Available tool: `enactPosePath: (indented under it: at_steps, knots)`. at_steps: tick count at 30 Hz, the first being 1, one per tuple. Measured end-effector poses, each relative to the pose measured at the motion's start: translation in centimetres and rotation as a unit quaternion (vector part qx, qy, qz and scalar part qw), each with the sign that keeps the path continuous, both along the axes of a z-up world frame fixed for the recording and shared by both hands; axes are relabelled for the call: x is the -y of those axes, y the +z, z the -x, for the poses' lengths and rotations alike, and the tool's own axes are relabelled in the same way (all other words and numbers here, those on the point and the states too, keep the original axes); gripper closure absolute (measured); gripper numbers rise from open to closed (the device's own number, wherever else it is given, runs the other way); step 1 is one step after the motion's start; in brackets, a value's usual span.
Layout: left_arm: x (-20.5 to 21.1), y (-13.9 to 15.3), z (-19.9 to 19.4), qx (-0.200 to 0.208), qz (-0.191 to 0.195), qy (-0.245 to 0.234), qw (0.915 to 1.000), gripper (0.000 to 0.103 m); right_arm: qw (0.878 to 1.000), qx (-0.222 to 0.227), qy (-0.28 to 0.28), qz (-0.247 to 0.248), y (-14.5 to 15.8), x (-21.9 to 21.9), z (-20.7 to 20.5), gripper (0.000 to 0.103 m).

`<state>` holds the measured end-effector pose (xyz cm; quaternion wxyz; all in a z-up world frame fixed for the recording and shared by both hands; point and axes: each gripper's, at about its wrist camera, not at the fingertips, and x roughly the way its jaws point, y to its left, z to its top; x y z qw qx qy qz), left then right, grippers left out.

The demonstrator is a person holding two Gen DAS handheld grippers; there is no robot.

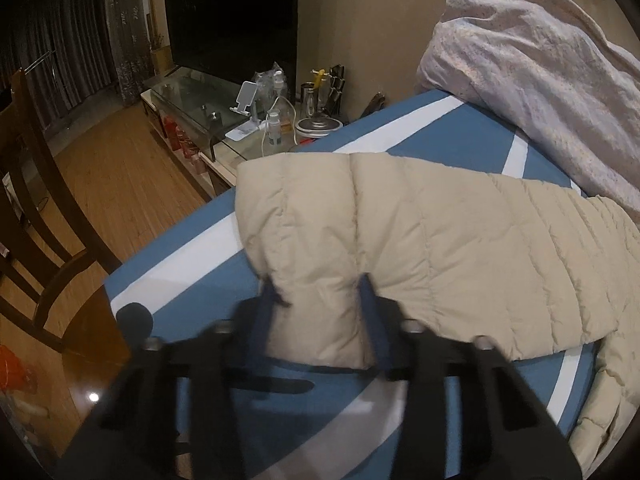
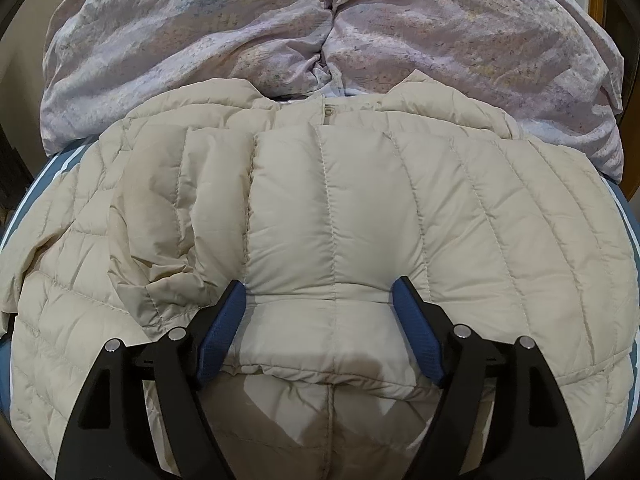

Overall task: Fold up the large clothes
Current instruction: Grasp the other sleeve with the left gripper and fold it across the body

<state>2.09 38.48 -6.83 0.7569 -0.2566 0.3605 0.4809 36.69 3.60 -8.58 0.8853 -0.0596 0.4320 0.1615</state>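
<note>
A beige quilted puffer jacket [image 1: 440, 240] lies on a blue sheet with white stripes [image 1: 452, 136]. In the left wrist view my left gripper [image 1: 320, 292] has its blurred fingers pinched on a fold at the jacket's edge. In the right wrist view the jacket [image 2: 360, 208] fills the frame, collar and button at the far side. My right gripper [image 2: 320, 288] has its blue pads set wide on either side of a folded-over jacket panel, pressing into it.
A lilac floral duvet [image 2: 320, 32] is heaped at the far side of the bed, also in the left wrist view [image 1: 532, 64]. A glass TV stand with bottles and a TV [image 1: 232, 12] stands beyond the bed. A wooden chair [image 1: 36, 200] stands at left on the wood floor.
</note>
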Motion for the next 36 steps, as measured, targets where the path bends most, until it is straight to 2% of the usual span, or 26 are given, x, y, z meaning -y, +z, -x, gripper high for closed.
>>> enactPosePath:
  at_steps: [1, 4, 6, 12, 16, 19, 23, 26, 30, 33, 36]
  knots:
    - [0.0, 0.0, 0.0, -0.001, 0.0, 0.001, 1.0, 0.085, 1.0, 0.0, 0.0, 0.0, 0.0, 0.0, 0.0, 0.025]
    - [-0.1, 0.1, -0.1, 0.003, 0.006, -0.001, 1.0, 0.096, 1.0, 0.0, 0.0, 0.0, 0.0, 0.0, 0.0, 0.025]
    - [-0.1, 0.3, -0.3, 0.002, 0.006, -0.001, 1.0, 0.099, 1.0, 0.0, 0.0, 0.0, 0.0, 0.1, 0.0, 0.025]
    - [0.5, 2.3, -1.3, 0.029, 0.005, -0.011, 0.9995, 0.101, 1.0, -0.001, 0.0, -0.006, -0.1, 0.1, 0.0, 0.025]
    - [2.1, 5.7, -3.6, 0.062, -0.015, -0.049, 0.9968, 0.101, 1.0, -0.001, 0.0, -0.011, -0.1, 0.1, 0.0, 0.025]
    - [4.0, 8.3, -6.2, 0.087, -0.028, -0.092, 0.9916, 0.101, 1.0, -0.002, -0.001, -0.016, -0.1, 0.4, 0.0, 0.025]
    - [8.1, 11.0, -10.5, 0.114, -0.04, -0.163, 0.9792, 0.101, 1.0, -0.002, -0.001, -0.017, -0.1, 0.5, 0.0, 0.025]
    - [11.9, 12.1, -14.1, 0.129, -0.034, -0.224, 0.9655, 0.101, 1.0, -0.002, -0.001, -0.019, -0.1, 0.5, 0.0, 0.025]
    - [16.9, 12.6, -18.1, 0.139, -0.025, -0.288, 0.9471, 0.101, 1.0, -0.002, 0.0, -0.011, -0.1, 0.3, 0.1, 0.025]
    - [20.0, 12.3, -20.2, 0.143, -0.013, -0.323, 0.9355, 0.101, 1.0, -0.002, 0.005, 0.006, 0.2, 0.0, 0.2, 0.025]
    - [22.6, 12.0, -22.1, 0.147, -0.004, -0.354, 0.9238, 0.101, 1.0, -0.003, 0.016, 0.004, 0.8, 0.2, 0.8, 0.025]
